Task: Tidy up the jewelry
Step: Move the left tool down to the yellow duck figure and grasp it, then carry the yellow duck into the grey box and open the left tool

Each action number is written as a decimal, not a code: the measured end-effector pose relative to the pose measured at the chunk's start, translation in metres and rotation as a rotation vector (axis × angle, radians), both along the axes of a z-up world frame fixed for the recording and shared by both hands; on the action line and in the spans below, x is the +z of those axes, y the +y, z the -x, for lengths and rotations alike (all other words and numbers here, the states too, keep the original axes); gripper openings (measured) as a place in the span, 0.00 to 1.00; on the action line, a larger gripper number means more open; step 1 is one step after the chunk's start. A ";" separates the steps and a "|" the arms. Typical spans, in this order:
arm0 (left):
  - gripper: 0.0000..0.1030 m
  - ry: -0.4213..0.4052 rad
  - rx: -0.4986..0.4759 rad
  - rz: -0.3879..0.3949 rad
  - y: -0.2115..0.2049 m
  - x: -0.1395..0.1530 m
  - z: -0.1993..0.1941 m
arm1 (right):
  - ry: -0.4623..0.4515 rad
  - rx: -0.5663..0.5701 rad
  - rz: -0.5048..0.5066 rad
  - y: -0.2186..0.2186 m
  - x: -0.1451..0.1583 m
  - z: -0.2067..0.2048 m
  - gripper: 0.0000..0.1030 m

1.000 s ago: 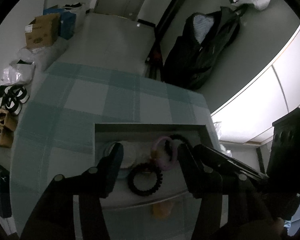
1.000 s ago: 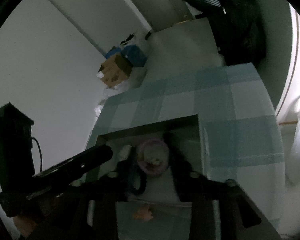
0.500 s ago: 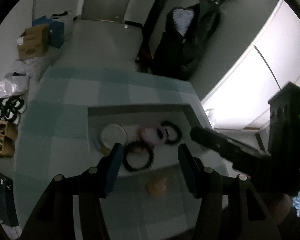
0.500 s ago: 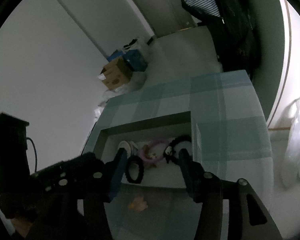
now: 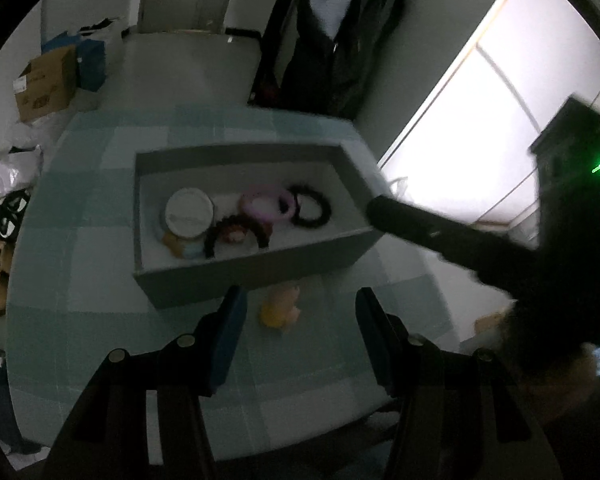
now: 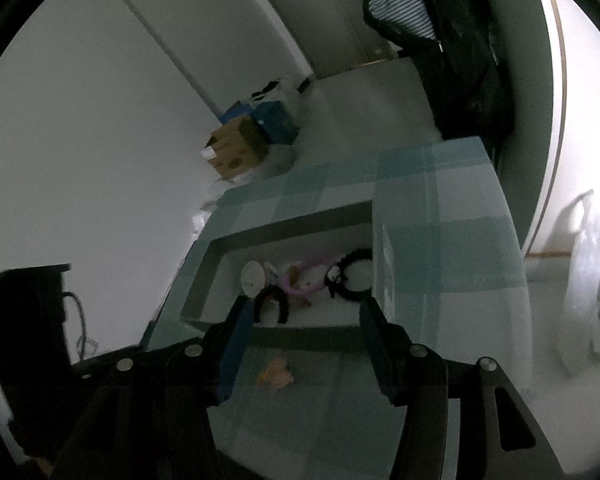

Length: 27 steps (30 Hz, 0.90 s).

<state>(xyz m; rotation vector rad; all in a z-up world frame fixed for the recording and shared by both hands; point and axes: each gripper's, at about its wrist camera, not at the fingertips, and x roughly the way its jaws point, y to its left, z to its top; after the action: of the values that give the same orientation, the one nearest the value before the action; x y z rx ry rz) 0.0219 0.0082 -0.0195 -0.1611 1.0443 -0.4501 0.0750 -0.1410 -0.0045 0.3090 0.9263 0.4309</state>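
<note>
Now both tongs sit higher and further back than 1 s ago: back then they were down inside the box, framing the rings; at present they hang over the desk (image 5: pixel 100 216) w/ its checked cloth, in front of the box.

Box (image 5: pixel 256 270) first, biggest thing: grey, open-top, on the desk. Same contents as before, nothing lifted out. Inside, large to small: a round white lid-like disc (image 5: pixel 189 213) at the left end, a pink ring (image 5: pixel 260 210) mid, a black spiral ring (image 5: pixel 310 210) to its right, a dark furry band (image 5: pixel 236 232) standing arched near the front wall, w/ something small and brownish under it, too blurred to name.

Outside the box, just beside its front wall on the cloth: a small orange piece (image 5: pixel 279 311). It's the one item not put away, so the pull-back prob. means the next grab is this one, then into the box. Task looks mostly done, one piece left.

Left tongs (image 5: pixel 298 334): apart, empty, the orange piece lying between and just ahead of the tips. Right tongs (image 6: pixel 304 342): apart, empty too, orange piece (image 6: pixel 276 372) below the gap.

View diffs: left cam shows the right tool reaching in from the side, tip at the box's right corner, green LED lit; also the whole box floor. Right cam has the box's front wall hiding part of the floor, but shows a penguin-ish charm (image 6: pixel 334 276) on the black ring, which the left cam doesn't resolve.
</note>
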 end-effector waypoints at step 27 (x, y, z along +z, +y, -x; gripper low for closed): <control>0.21 0.037 -0.058 -0.224 -0.042 -0.036 0.000 | 0.008 0.014 -0.006 -0.020 0.003 0.024 0.37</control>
<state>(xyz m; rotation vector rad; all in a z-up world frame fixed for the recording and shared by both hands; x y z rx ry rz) 0.0215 -0.0337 -0.0552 0.0603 1.1299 -0.3800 0.0508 -0.1608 -0.0019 0.3100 0.9353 0.4454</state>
